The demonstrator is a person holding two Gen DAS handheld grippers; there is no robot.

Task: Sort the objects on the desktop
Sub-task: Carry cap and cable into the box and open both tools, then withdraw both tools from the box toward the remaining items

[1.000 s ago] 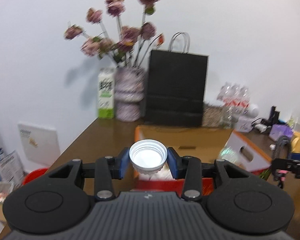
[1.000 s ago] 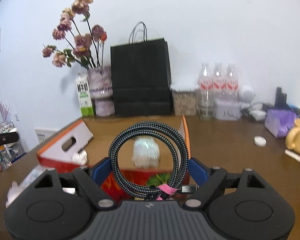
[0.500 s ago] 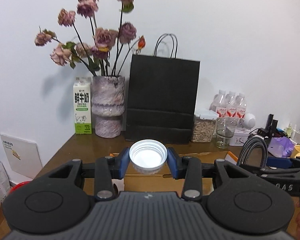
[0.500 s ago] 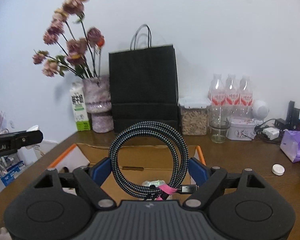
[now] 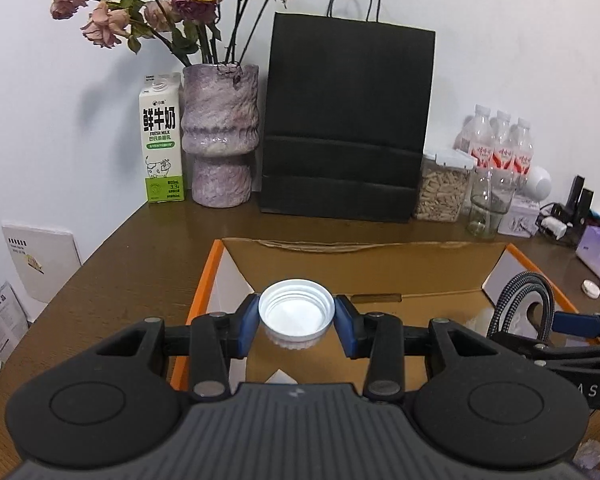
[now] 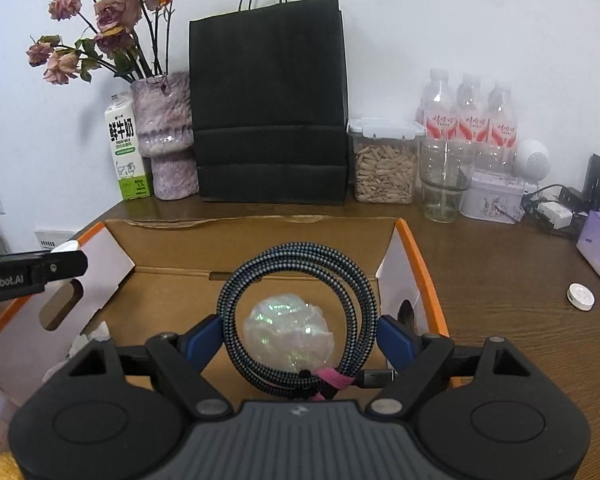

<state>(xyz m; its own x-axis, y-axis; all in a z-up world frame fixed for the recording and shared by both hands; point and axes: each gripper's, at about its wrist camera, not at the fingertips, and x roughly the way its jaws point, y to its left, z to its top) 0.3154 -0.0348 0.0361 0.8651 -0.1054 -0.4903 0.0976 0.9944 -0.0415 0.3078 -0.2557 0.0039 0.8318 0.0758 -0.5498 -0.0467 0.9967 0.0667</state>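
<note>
Over the open cardboard box (image 6: 260, 276): left gripper (image 5: 296, 322) clamps a white cap (image 5: 296, 312), right gripper (image 6: 300, 338) pinches a coiled braided cable (image 6: 300, 312). Iridescent wad (image 6: 288, 336) already inside. Both still need dropping; small white disc (image 6: 580, 297) remains far right on the desk.

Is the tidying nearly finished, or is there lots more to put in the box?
Partly done: a shiny crumpled wrapper already lies in the cardboard box. In hand now: the left gripper holds a white cap and the right gripper a coiled cable, both over the box, not yet dropped. A small white disc still sits on the table.
</note>
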